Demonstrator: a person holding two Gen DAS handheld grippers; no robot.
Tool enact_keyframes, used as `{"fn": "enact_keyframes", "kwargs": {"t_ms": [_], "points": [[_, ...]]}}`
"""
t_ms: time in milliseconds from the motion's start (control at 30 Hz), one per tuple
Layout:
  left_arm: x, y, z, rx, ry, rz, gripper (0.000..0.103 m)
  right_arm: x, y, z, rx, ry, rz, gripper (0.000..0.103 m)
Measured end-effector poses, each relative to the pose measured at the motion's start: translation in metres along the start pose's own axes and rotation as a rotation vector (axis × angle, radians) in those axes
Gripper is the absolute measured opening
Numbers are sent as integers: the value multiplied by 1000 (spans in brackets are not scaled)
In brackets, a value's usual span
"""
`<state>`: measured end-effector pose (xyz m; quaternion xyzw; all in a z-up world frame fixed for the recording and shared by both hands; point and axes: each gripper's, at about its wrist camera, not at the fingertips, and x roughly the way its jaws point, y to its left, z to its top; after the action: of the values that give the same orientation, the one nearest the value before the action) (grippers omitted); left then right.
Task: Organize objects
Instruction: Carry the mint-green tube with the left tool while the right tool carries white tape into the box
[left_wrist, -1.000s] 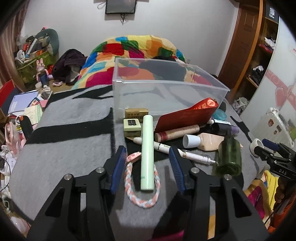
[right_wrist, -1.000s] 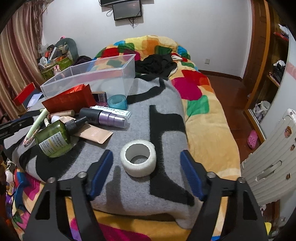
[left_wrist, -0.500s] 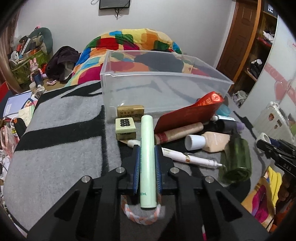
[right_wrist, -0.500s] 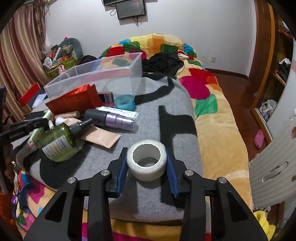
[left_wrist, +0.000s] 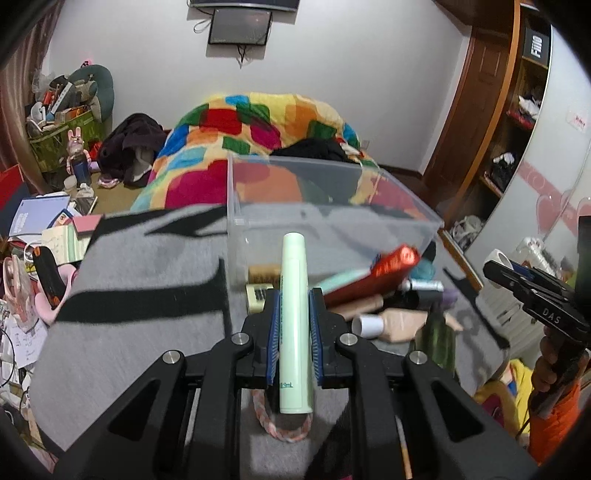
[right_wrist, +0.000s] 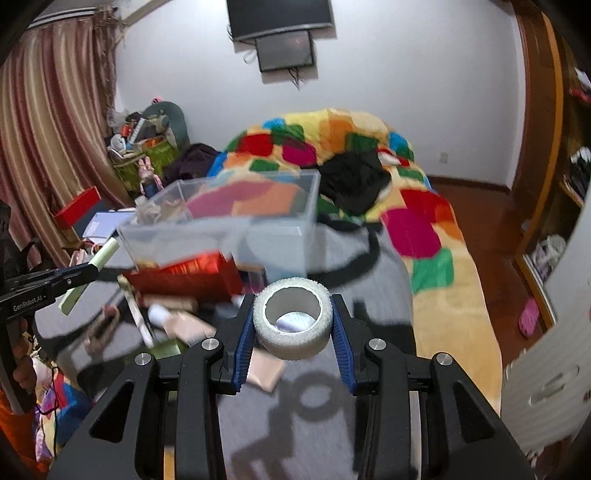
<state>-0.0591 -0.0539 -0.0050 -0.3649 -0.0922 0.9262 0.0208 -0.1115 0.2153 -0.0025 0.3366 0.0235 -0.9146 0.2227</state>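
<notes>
My left gripper (left_wrist: 294, 295) is shut on a pale green tube (left_wrist: 294, 306) and holds it lifted above the grey blanket, pointing at the clear plastic bin (left_wrist: 332, 206). My right gripper (right_wrist: 293, 301) is shut on a white tape roll (right_wrist: 293, 334), also lifted, with its shadow on the blanket below. The bin (right_wrist: 236, 218) shows ahead in the right wrist view. The left gripper with the tube (right_wrist: 88, 275) shows at the left of that view, and the right gripper (left_wrist: 517, 275) shows at the right of the left wrist view.
In front of the bin lie a red packet (left_wrist: 384, 273), a beige tube (left_wrist: 391, 319), a dark green bottle (left_wrist: 437, 339), a small yellow box (left_wrist: 258, 295) and a braided hair tie (left_wrist: 284, 424). A colourful quilt (right_wrist: 406, 206) covers the bed behind. Clutter fills the floor at left.
Both grippers closed on their objects and lifted them off the blanket: the left with the green tube, the right with the tape roll. Both views now look higher, toward the bin.
</notes>
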Motion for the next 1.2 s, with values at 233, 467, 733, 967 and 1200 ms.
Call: {"fn": "enact_keyframes", "kwargs": {"t_ms": [233, 467, 733, 967, 1200], "points": [[1, 8, 32, -18, -39, -24, 15, 18, 12, 42, 0, -28, 64, 35], [22, 11, 58, -10, -14, -20, 15, 48, 16, 69, 21, 3, 86, 35], [63, 12, 77, -7, 85, -33, 15, 85, 29, 86, -17, 67, 74, 35], [87, 3, 81, 29, 147, -26, 15, 119, 30, 85, -10, 161, 67, 35], [80, -3, 78, 65, 118, -22, 15, 129, 39, 83, -35, 193, 81, 36]]}}
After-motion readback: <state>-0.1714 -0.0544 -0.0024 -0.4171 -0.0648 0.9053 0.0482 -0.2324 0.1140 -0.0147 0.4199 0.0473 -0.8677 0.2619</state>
